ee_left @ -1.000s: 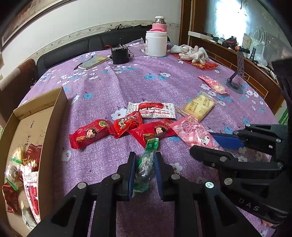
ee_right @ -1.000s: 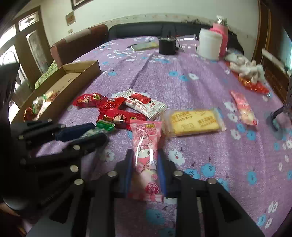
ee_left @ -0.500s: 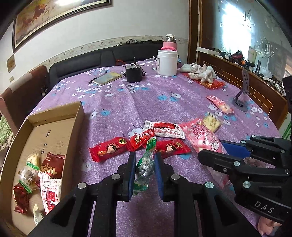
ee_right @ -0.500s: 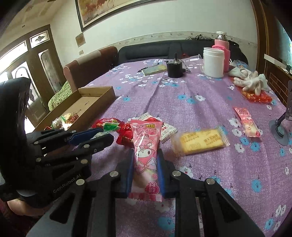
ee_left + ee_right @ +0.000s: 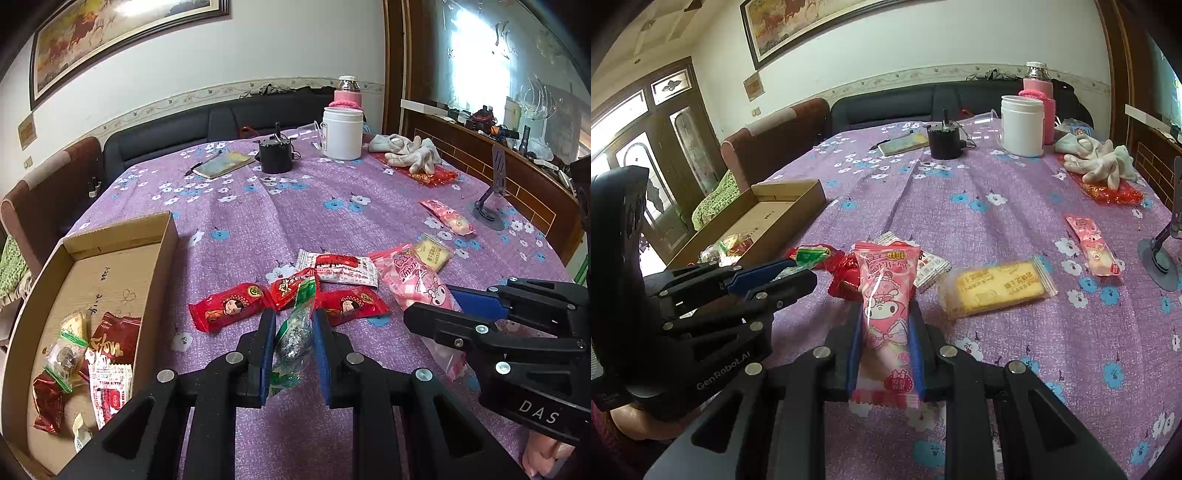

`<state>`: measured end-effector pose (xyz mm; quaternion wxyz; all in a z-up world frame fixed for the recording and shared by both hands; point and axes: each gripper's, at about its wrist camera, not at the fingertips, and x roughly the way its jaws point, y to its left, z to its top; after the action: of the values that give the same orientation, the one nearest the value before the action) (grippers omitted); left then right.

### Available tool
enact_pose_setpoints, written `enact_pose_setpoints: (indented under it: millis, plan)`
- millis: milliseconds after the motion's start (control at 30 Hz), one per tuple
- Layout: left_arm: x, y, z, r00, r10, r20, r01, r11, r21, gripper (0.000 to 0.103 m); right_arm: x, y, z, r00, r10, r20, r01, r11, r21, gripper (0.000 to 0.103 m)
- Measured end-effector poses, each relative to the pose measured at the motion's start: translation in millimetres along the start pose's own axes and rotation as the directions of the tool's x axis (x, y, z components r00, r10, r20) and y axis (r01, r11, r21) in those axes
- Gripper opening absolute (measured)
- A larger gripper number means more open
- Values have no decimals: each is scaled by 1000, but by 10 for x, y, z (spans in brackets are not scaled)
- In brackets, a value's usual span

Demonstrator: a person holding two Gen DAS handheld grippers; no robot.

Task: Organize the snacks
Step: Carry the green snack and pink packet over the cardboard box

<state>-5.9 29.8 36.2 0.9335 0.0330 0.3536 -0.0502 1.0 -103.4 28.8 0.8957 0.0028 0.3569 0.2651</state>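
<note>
My left gripper [image 5: 293,321] is shut on a green-and-clear snack packet [image 5: 295,332], held above the purple tablecloth. My right gripper [image 5: 884,317] is shut on a pink cartoon snack packet [image 5: 884,295], also lifted; it shows in the left wrist view [image 5: 417,284] too. An open cardboard box [image 5: 159,258] with several snacks inside lies at the left. On the cloth lie red packets [image 5: 229,306], a white-and-red packet [image 5: 340,267], a yellow biscuit packet [image 5: 997,288] and a small pink packet [image 5: 1093,245].
At the far side stand a white jar [image 5: 341,133], a pink flask [image 5: 347,92], a black pot [image 5: 275,157], a notebook [image 5: 223,165] and crumpled gloves [image 5: 406,151]. A black phone stand [image 5: 491,206] is at the right edge. Sofa and chairs surround the table.
Both grippers have risen from the cloth with their packets and tilted up, so more of the room shows. The snacks on the table have not moved.
</note>
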Motion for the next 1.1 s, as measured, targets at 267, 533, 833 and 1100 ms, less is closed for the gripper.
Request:
enact_pose_setpoints:
  millis: [267,533,833,1100]
  plan:
    - [-49,40,15,1000,1,22,0,1000,-17,20,-17,-32,13,1000,-2,20,2,1000,7,21]
    - [-124,104,64,998,-17,53,20,999,-44,20,-32,-165,63,1000,5,9,-6,995,96,21]
    - [-499,580,57,994,-59,90,74,982,-174,21,-276,200,78,998,62,24,-63,994,84,22]
    - [-864,1216,-124,990,36,134,4,957,-290,21,-175,719,74,988,153,-25,-153,988,17,22]
